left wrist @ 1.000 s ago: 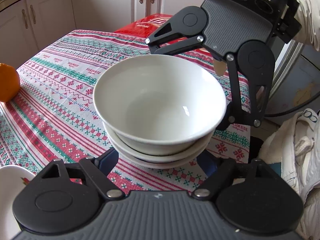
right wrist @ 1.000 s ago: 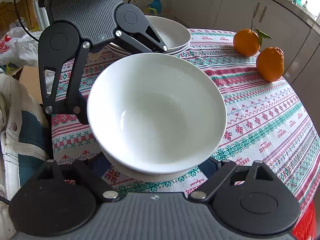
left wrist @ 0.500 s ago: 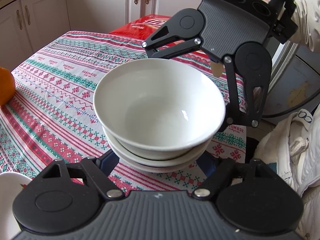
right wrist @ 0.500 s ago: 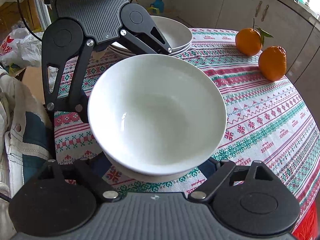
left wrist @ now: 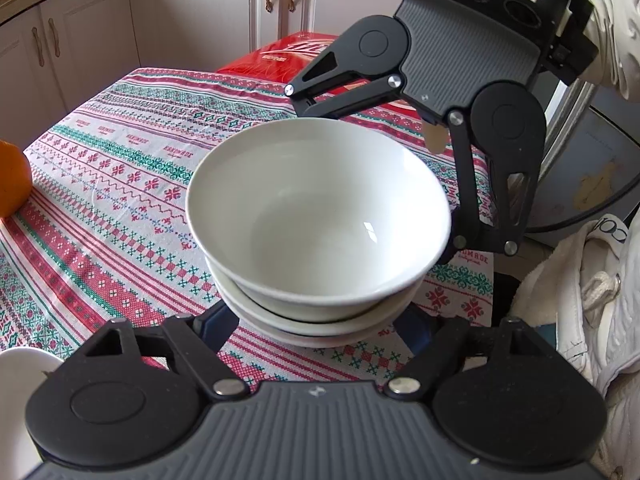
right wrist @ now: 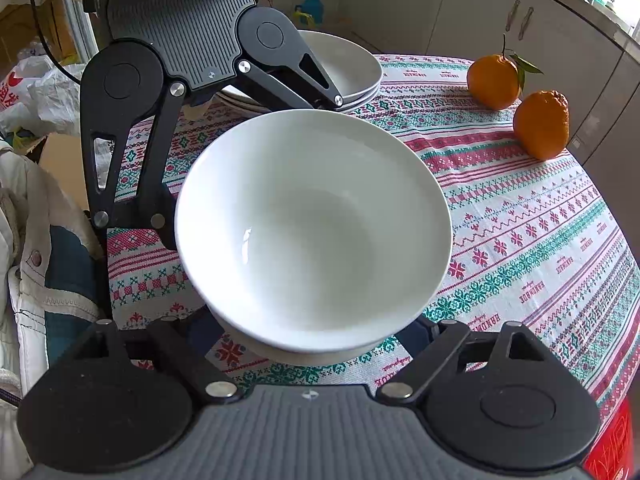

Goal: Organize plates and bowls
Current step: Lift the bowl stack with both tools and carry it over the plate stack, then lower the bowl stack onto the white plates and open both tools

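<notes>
Judging by the near white bowl stack [left wrist: 320, 240] held between both hand-held grippers, left [left wrist: 316, 320] and right [right wrist: 312, 332], jaws clamped round its base, stacking seems mostly done, with merging into the far pile [right wrist: 352, 68] left

Stack of glossy white ceramic bowls [left wrist: 320, 220], nested, on a counter [left wrist: 120, 200] under red, green and white patterned cloth. Left claw [left wrist: 316, 324]: dark fingers flank the stack's base; contact hidden. Right claw [left wrist: 400, 184] at the far rim, fingertips hidden. Orange fruit [left wrist: 12, 180] at left edge. Red box [left wrist: 288, 56] behind. Cream cabinet doors [left wrist: 200, 12].
</notes>
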